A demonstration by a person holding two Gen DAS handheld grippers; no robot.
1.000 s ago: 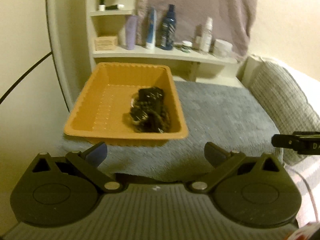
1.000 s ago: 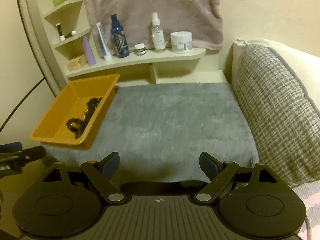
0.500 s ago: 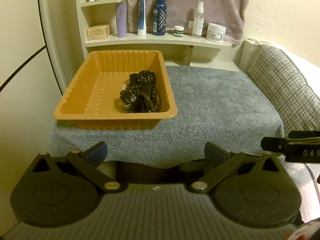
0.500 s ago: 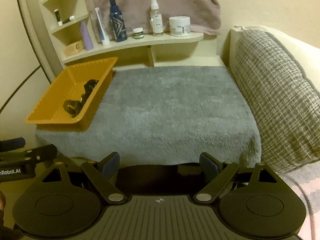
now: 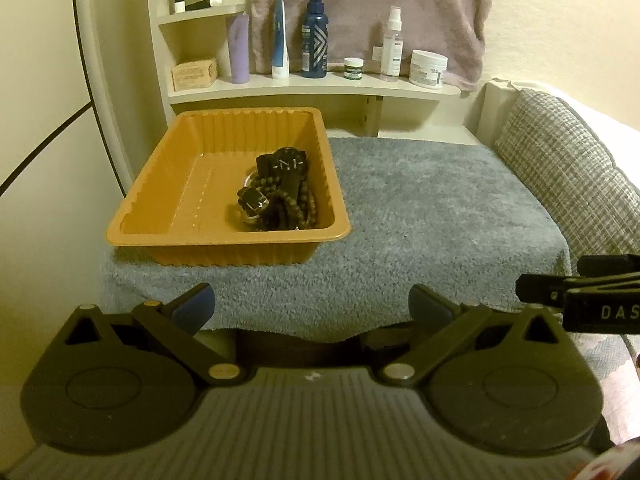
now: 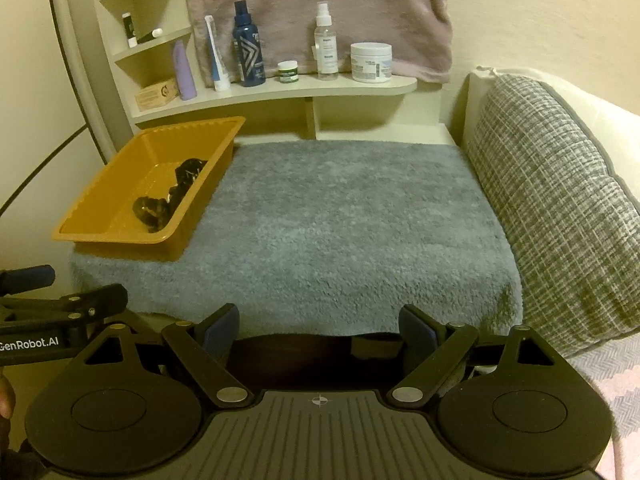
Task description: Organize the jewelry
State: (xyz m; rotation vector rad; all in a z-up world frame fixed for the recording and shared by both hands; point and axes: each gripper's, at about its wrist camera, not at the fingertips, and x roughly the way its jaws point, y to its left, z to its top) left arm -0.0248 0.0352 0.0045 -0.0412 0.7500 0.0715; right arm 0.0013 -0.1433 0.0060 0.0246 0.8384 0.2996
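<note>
**A:** Left cam first. The left gripper [image 5: 310, 306] is spread wide with nothing in it, hanging off the near edge of the towel [image 5: 432, 216]. The orange tray [image 5: 168, 184] is straight ahead on the towel, and the jewelry [image 5: 278, 196] is all piled in the tray's right half: a watch [image 5: 286, 166] on top toward the back, and a bead strand [image 5: 298, 210] tangled up nearer the front wall.

**B:** And the right cam?

**A:** The right gripper [image 6: 320, 330] is the same, fingers apart and empty, also off the towel's near edge. From there the tray sits far left, with the dark pile against its right wall. Can't make out single pieces in that view.

**B:** How would you grab that stuff?

**A:** My guess is it's all light. The beads are floppy and will probably drag their neighbours along, so pinch a loop near the top of the pile. The watch looks stiffer; I'd take it by the strap, not the face, since glass is slick and scratches. The tray is thin plastic, so it might slide if you tug.
</note>
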